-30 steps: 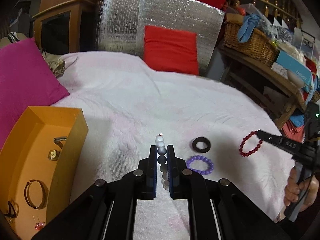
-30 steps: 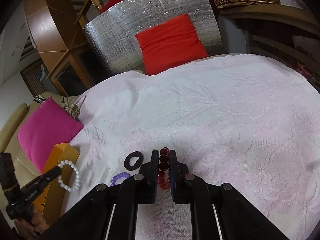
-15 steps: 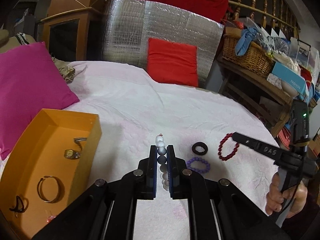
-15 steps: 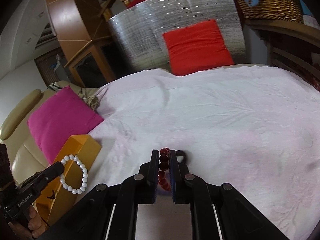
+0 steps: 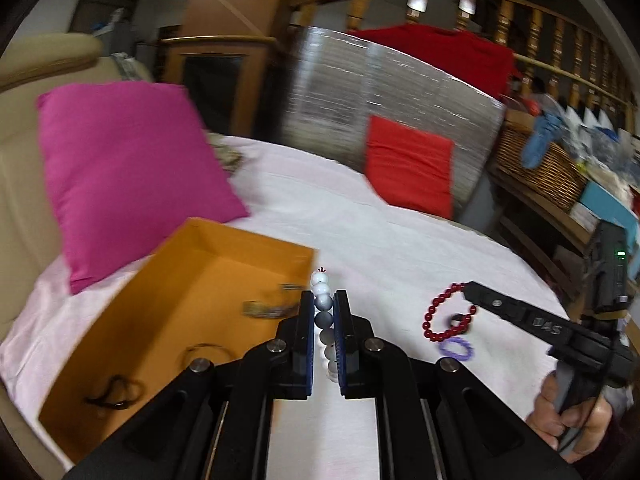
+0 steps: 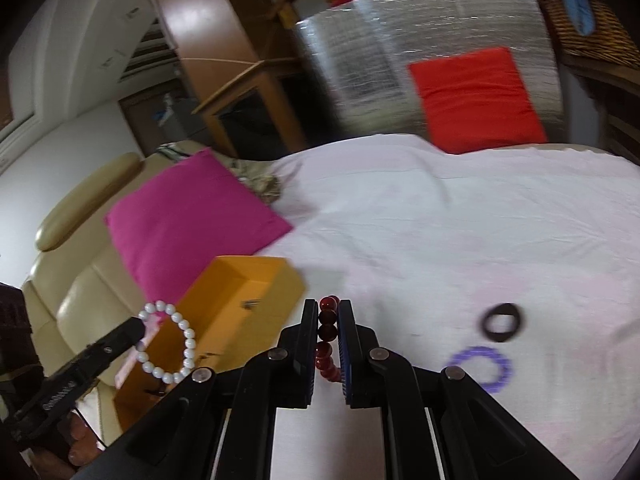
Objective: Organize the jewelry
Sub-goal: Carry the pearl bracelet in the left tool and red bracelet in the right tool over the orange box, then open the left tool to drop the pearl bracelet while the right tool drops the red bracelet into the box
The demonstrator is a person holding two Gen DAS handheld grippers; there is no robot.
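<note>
My left gripper (image 5: 323, 300) is shut on a white bead bracelet (image 5: 323, 304), held in the air beside the right edge of the orange box (image 5: 192, 280); the bracelet also shows in the right wrist view (image 6: 168, 344). My right gripper (image 6: 328, 312) is shut on a dark red bead bracelet (image 6: 327, 332), which hangs above the white bedspread; it shows in the left wrist view (image 5: 444, 318). A purple bead bracelet (image 6: 480, 368) and a black ring-shaped band (image 6: 500, 322) lie on the bedspread. The box holds several pieces, blurred.
A pink cushion (image 5: 128, 168) lies behind the box, against a beige sofa (image 6: 72, 280). A red cushion (image 5: 408, 168) leans on a silver foil panel (image 5: 380, 92) at the bed's far side. Wicker basket (image 5: 536, 168) and shelves stand at the right.
Both grippers have moved left toward the orange box with their bracelets. The box now lies right next to my left gripper. The purple bracelet and black band stay on the bedspread.
</note>
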